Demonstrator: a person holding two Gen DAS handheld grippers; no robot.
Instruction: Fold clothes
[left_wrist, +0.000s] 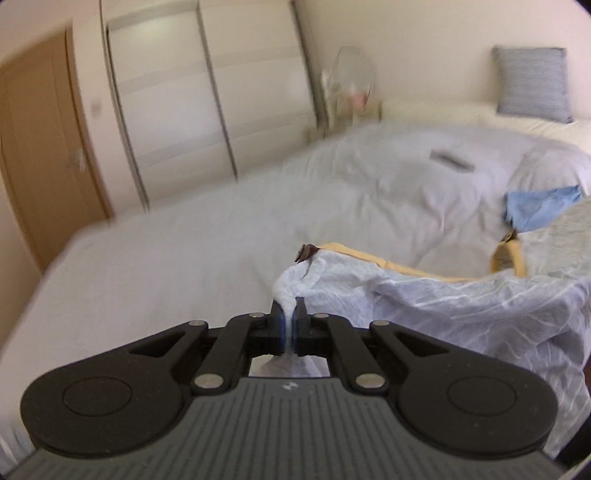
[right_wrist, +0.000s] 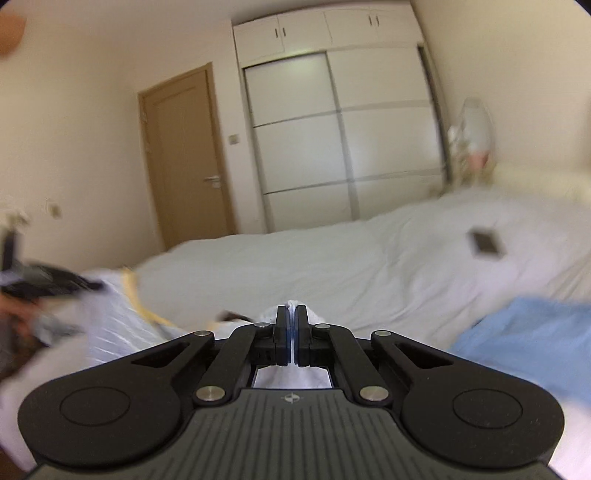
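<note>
A white garment with pale stripes and a yellow trim (left_wrist: 443, 306) hangs over the bed, held up between both grippers. My left gripper (left_wrist: 288, 306) is shut on a bunched corner of it. The garment stretches to the right in the left wrist view. My right gripper (right_wrist: 291, 314) is shut on another bit of the same white cloth (right_wrist: 110, 325), which trails off to the left. The left gripper (right_wrist: 48, 280) shows blurred at the left edge of the right wrist view.
A white bed (left_wrist: 184, 251) fills the middle. A blue cloth (left_wrist: 535, 210) lies on it, also seen in the right wrist view (right_wrist: 535, 339). A small dark flat object (right_wrist: 487, 242) lies on the duvet. A grey pillow (left_wrist: 532, 85), a wardrobe (right_wrist: 343, 140) and a door (right_wrist: 184, 155) stand behind.
</note>
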